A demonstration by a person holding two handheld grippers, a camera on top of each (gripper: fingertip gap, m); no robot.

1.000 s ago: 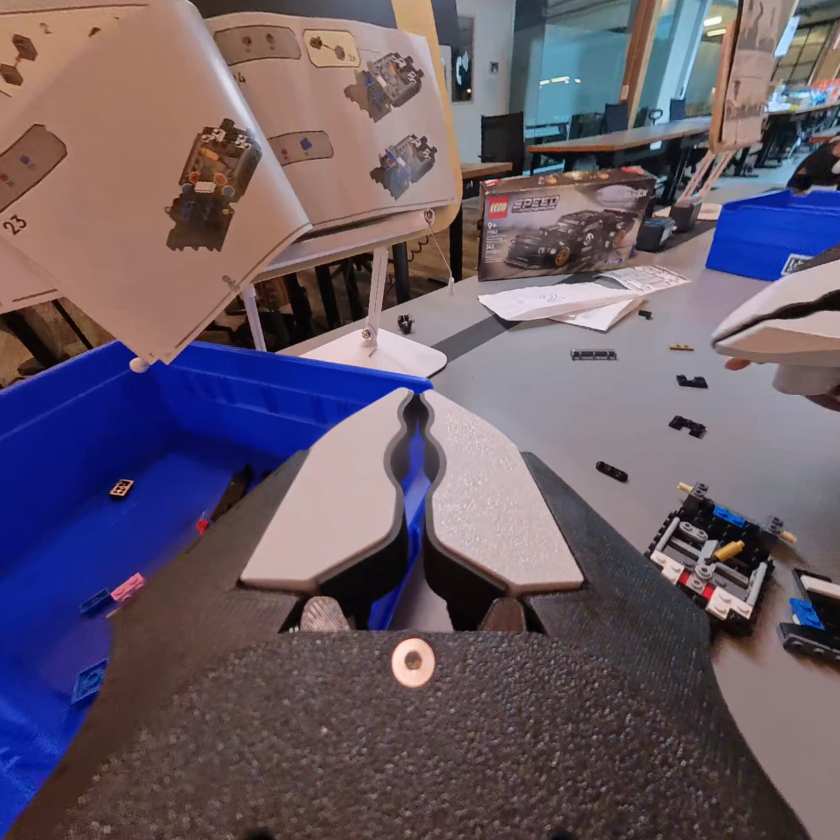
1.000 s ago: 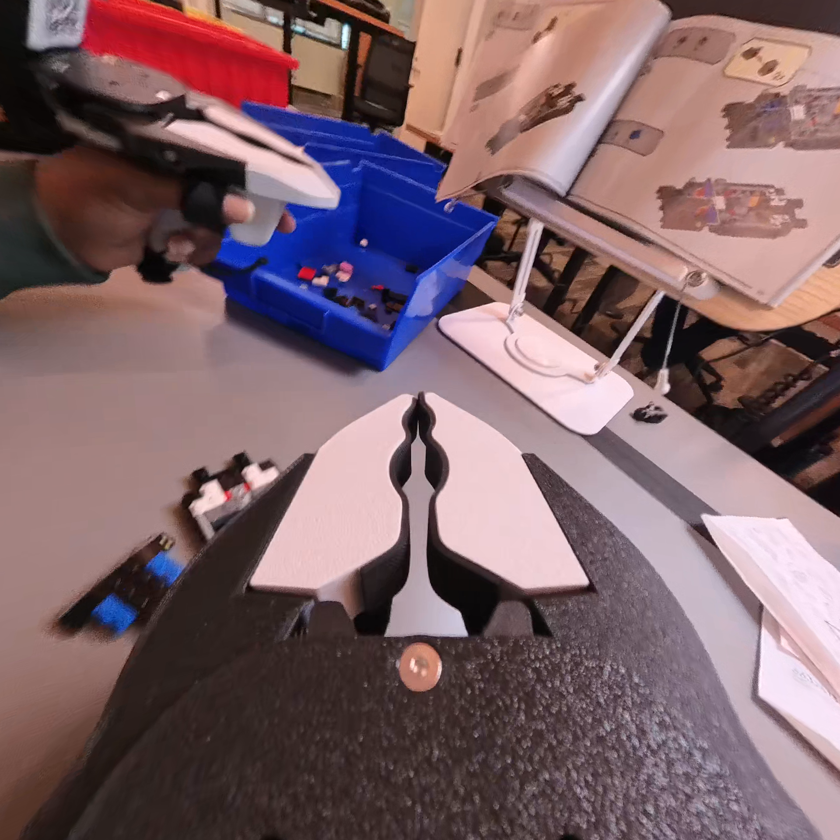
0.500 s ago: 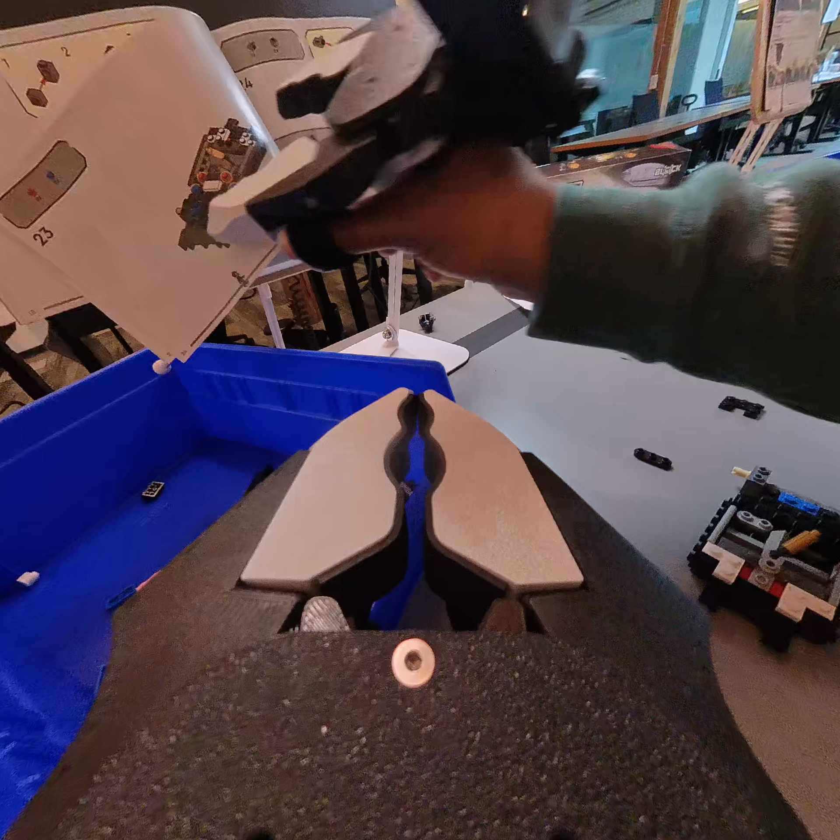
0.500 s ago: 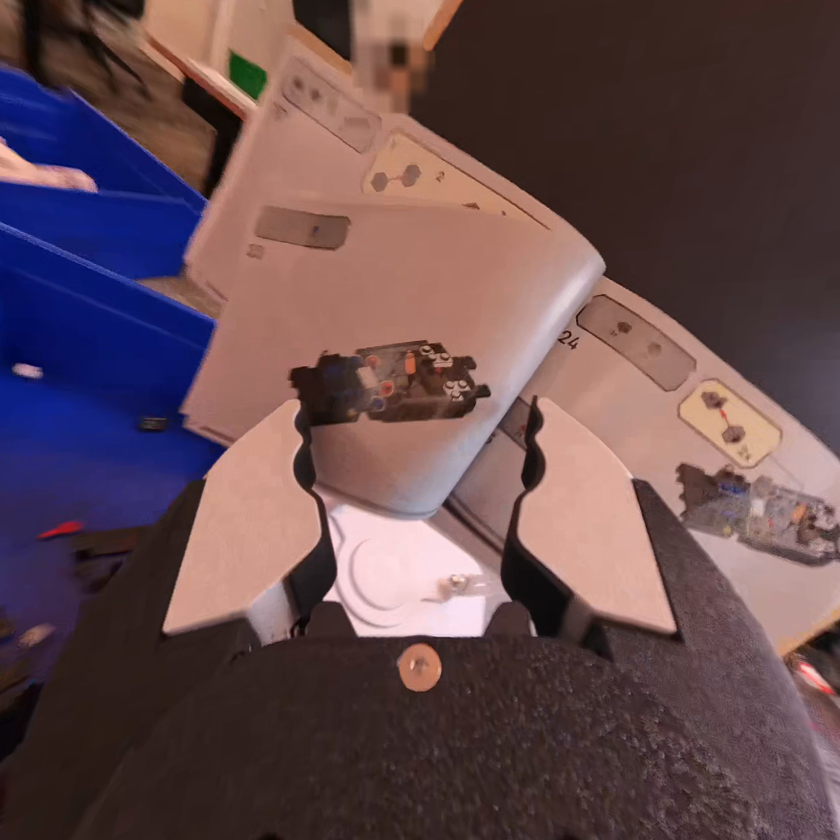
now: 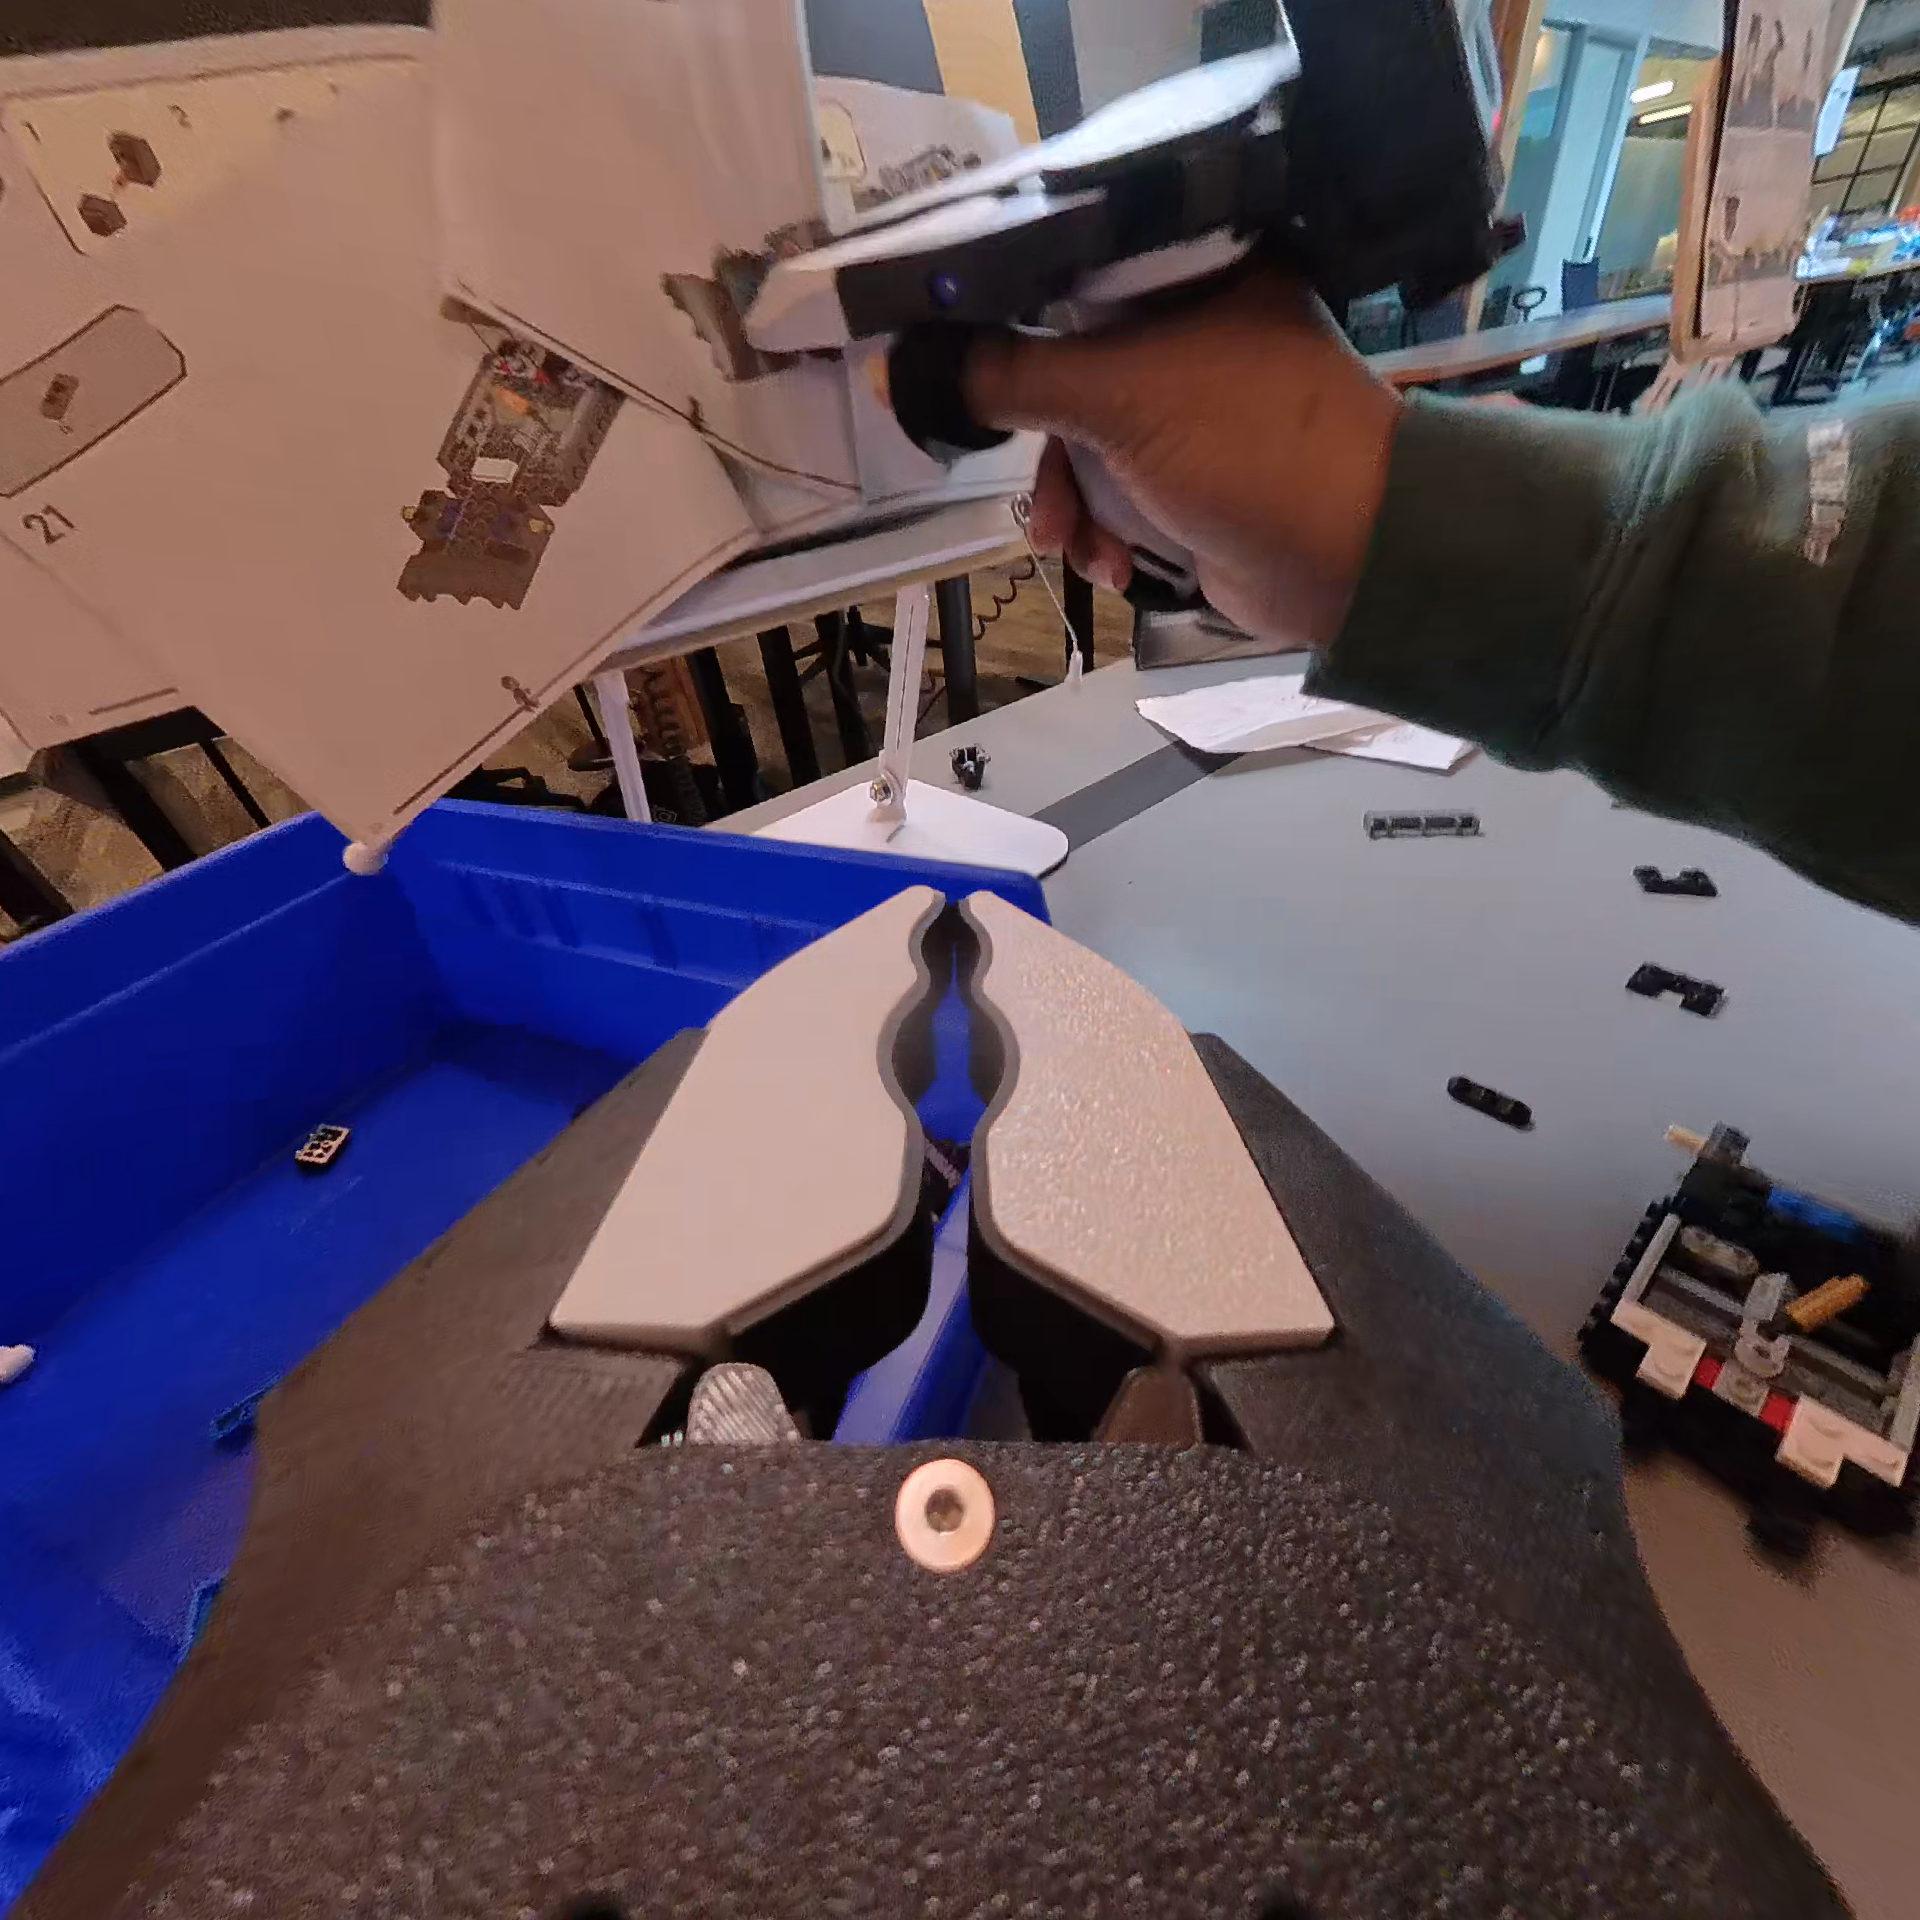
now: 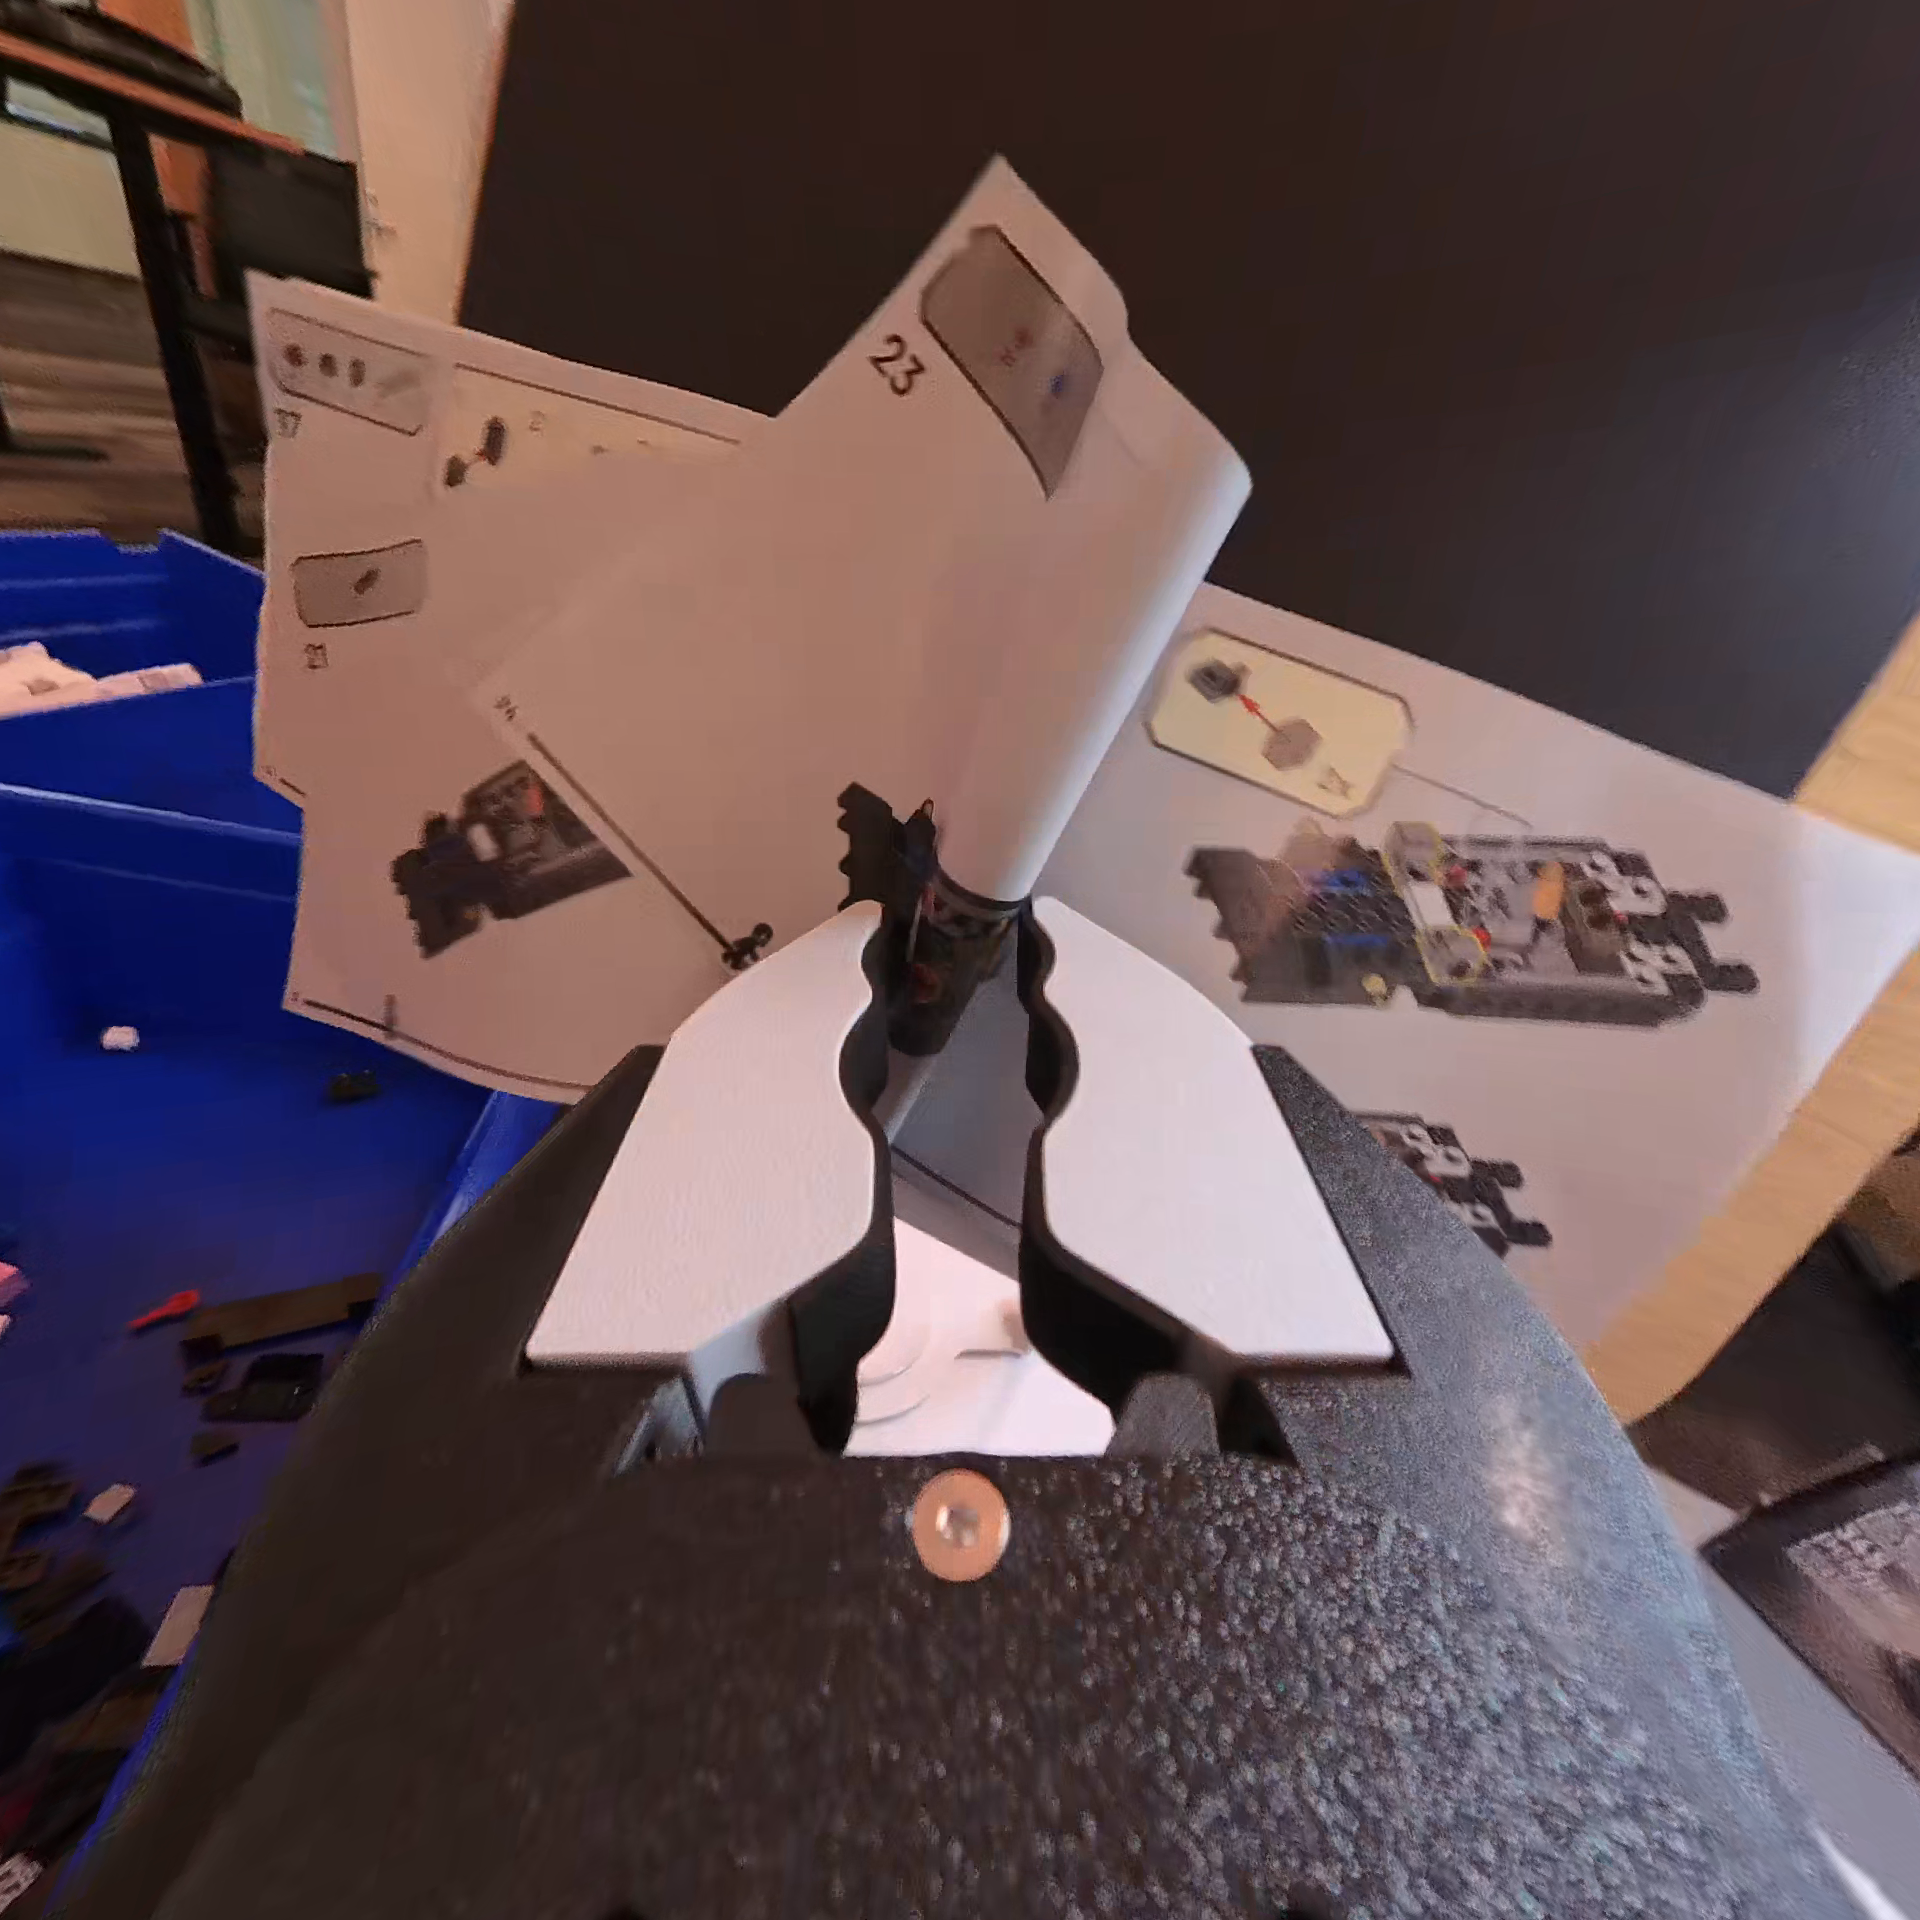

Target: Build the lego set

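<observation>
Grey-padded left gripper [image 5: 951, 914]: jaws closed on nothing, poised over the near right wall of the blue bin [image 5: 260, 987], as it was a second ago. Small loose bricks lie on the bin floor below and to its left.
Brick model [image 5: 1756, 1340], part-built: on the grey table [image 5: 1299, 987], right of that claw; black loose pieces [image 5: 1673, 987] beyond it.
White-padded right gripper [image 6: 951, 920]: a second ago shut low over the table, then raised and spread wide, now narrowed about a curled page [image 6: 935, 582]. The page's lower edge stands between the tips; whether they pinch it cannot be told.
Instruction booklet [image 6: 1558, 831]: on a white stand [image 5: 935, 821], directly ahead of the right claw; the page now lifts upright from it.
</observation>
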